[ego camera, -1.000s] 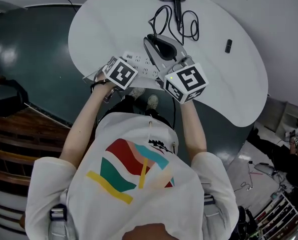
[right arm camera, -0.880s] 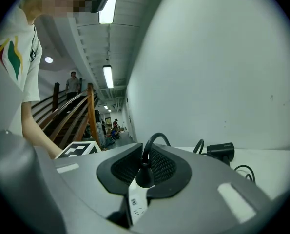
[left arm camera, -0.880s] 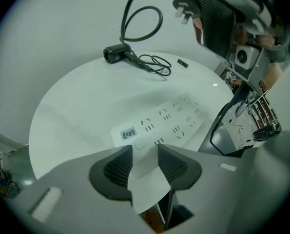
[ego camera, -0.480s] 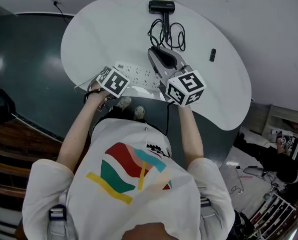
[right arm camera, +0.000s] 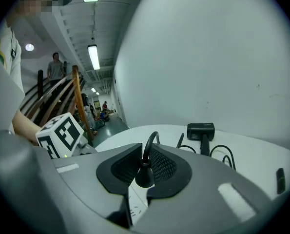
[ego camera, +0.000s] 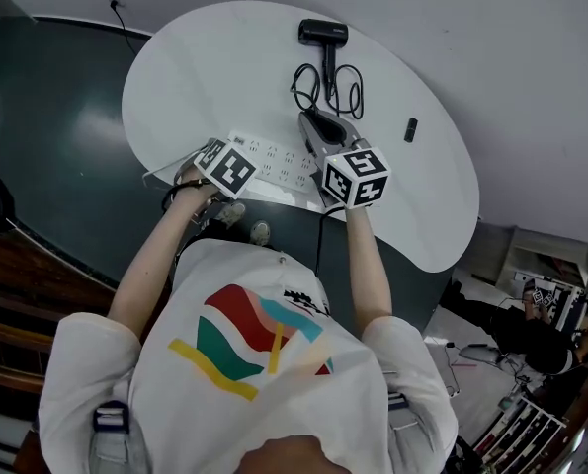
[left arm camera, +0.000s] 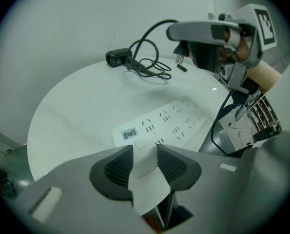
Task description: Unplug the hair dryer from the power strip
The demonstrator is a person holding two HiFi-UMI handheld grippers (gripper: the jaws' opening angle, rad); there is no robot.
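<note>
The black hair dryer (ego camera: 323,34) lies at the far side of the round white table (ego camera: 195,77), its cord (ego camera: 329,89) looped in front of it. A white power strip (ego camera: 274,154) lies near the front edge. My left gripper (left arm camera: 145,155) is shut on the strip's near end, both pads against its sides. Above the strip's right end, my right gripper (ego camera: 315,126) is shut on the dryer's black plug (right arm camera: 145,173). The left gripper view shows the plug's prongs (left arm camera: 180,59) bare in the air, clear of the sockets.
A small black object (ego camera: 410,129) lies on the table to the right of the cord. The table's front edge runs just below the strip, with dark floor (ego camera: 56,146) beyond it. A wooden stair rail (right arm camera: 79,99) stands to the left.
My right gripper has come down toward the table with the plug in it. My left gripper has stayed on the strip's end.
</note>
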